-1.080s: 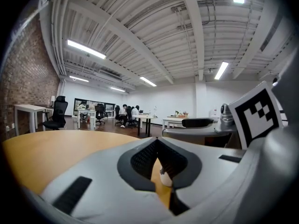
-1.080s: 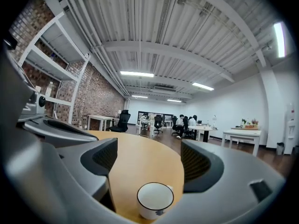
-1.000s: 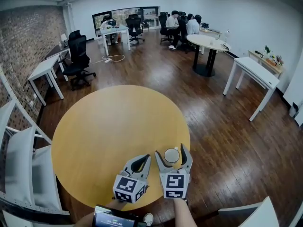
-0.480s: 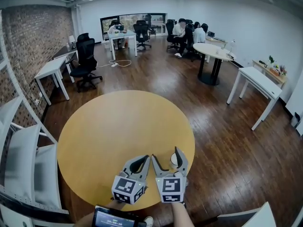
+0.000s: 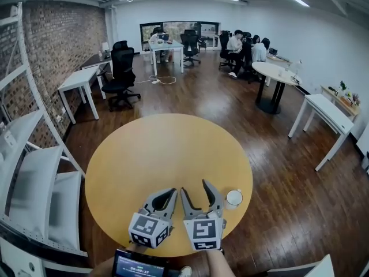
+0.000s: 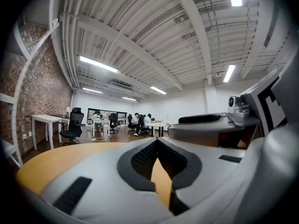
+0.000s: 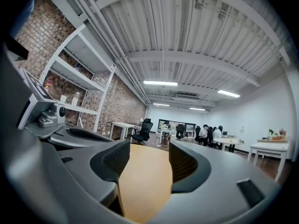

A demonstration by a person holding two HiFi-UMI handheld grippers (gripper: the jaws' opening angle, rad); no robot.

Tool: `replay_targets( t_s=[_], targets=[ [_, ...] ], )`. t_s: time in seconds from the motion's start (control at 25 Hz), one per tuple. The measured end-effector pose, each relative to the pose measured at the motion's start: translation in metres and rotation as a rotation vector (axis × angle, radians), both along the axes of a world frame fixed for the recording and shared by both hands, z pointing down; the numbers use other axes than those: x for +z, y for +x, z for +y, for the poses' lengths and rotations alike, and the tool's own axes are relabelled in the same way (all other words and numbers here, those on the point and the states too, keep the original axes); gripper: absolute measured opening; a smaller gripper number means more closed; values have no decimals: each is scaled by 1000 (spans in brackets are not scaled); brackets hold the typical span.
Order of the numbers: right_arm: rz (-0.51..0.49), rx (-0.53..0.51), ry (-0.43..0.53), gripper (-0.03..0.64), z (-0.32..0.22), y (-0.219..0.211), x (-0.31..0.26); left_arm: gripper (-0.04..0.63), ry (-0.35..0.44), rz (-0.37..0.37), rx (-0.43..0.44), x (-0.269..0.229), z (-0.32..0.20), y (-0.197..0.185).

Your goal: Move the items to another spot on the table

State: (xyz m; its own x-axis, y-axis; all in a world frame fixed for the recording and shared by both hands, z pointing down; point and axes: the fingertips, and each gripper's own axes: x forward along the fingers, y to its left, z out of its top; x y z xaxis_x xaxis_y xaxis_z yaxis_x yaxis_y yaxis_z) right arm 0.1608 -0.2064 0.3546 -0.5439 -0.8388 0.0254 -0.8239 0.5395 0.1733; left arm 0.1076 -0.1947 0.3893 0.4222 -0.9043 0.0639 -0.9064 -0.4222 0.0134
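The table [image 5: 150,154] is round and yellow. Over its near part is the right claw [image 5: 195,188], with its jaws about half apart. Between them is only bare tabletop, so it holds nothing. The left claw [image 5: 170,194] is just beside it on its left, with the jaws closed together and also empty. The cup [image 5: 234,198] stands on the table just to the right of the right claw, outside its jaws and not touching them, and near the rim on that side.

I judge that the cup is already put down and that the step now is to take the right claw away. To do this well, draw the claw straight back along the line it points. Do not swing it to the right, because a small knock from the outer jaw could push the cup toward the rim.

One second ago the cup stood between the wide jaws of the right claw. Now it is outside them, and the jaws have just been closing on nothing. Both claws are now to the left of the cup.
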Motion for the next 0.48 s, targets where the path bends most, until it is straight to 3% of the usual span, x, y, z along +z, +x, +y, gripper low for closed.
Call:
replay_targets(
  t_s=[0.48],
  targets=[
    [-38,-146,6,130,36,-101,-23,4,-1,2,-43,-18,35,-90]
  ],
)
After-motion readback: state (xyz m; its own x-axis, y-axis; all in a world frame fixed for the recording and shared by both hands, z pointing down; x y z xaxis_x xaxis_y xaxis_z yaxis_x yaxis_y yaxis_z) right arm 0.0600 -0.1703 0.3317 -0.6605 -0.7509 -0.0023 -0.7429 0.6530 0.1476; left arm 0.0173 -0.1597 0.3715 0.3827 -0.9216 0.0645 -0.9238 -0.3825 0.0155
